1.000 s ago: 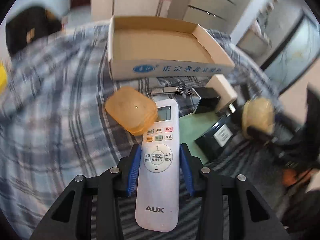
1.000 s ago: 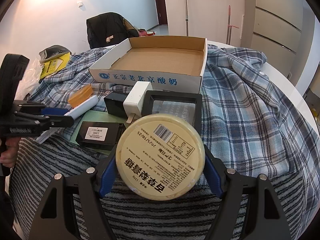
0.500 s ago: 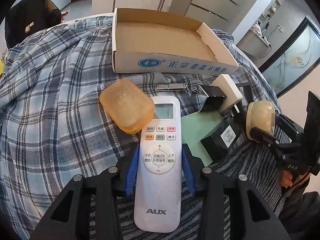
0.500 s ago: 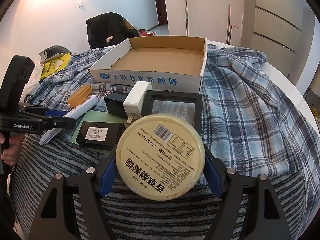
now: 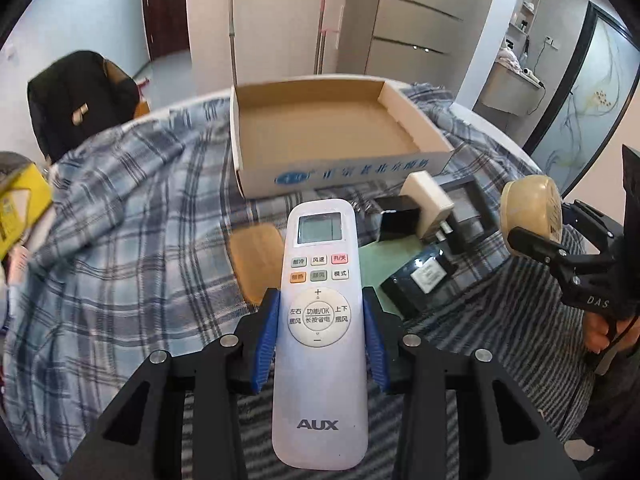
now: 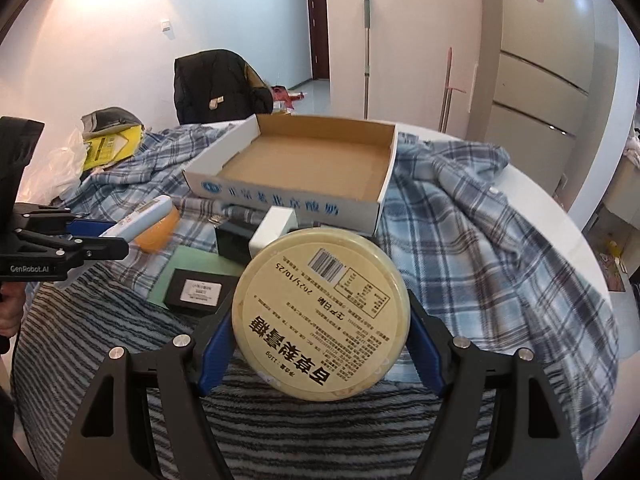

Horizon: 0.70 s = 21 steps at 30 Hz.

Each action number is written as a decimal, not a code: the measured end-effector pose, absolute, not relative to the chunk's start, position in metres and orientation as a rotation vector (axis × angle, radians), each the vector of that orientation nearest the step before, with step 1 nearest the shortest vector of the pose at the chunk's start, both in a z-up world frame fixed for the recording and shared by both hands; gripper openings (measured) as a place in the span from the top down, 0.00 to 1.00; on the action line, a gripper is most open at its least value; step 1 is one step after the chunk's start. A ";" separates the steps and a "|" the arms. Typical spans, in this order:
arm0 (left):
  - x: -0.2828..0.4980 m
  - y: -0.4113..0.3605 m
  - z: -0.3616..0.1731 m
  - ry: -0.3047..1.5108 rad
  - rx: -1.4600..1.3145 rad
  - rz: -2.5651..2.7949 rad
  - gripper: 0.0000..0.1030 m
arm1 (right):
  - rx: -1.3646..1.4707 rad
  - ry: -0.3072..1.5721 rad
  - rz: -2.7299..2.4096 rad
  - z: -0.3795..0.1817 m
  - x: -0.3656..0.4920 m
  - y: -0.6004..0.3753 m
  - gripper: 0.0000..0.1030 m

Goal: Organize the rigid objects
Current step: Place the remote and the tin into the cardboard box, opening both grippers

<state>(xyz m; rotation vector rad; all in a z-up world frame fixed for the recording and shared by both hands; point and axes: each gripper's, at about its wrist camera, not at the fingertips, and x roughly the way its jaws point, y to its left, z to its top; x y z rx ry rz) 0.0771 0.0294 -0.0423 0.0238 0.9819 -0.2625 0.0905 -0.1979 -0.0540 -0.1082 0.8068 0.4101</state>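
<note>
1. Between the blue pads of the left tool (image 5: 319,334) sits a white remote (image 5: 320,332), clamped at its middle with the screen end pointing toward the cardboard box (image 5: 332,136).
2. Clamped in the right tool (image 6: 320,334) is a round cream tub (image 6: 322,312), held by its sides with the label facing the camera.
3. Both loads hang above the striped cloth at the near edge of the counter (image 6: 560,216); the box lies open and empty toward the far edge, on a plaid cloth (image 6: 472,240).
4. Loose things lie between the tools and the box: an orange case (image 5: 256,264), a white plug (image 6: 276,228) and a black packet (image 6: 198,290).
5. Judgement: carry each load clear over the box's near wall before lowering.
6. Lay the remote flat along one side, leaving floor for the tub.
7. Let go only once each thing rests on the cardboard, one tool at a time, so they do not collide.
</note>
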 end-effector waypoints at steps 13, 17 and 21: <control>0.121 0.006 0.021 0.791 0.069 -0.173 0.59 | -0.053 0.693 0.369 0.031 0.141 -0.190 0.28; 0.163 0.007 0.023 0.743 0.017 -0.128 0.59 | 0.034 0.738 0.348 0.039 0.191 -0.182 0.28; 0.205 0.013 0.009 0.698 -0.028 -0.099 0.59 | 0.052 0.761 0.291 0.021 0.234 -0.172 0.28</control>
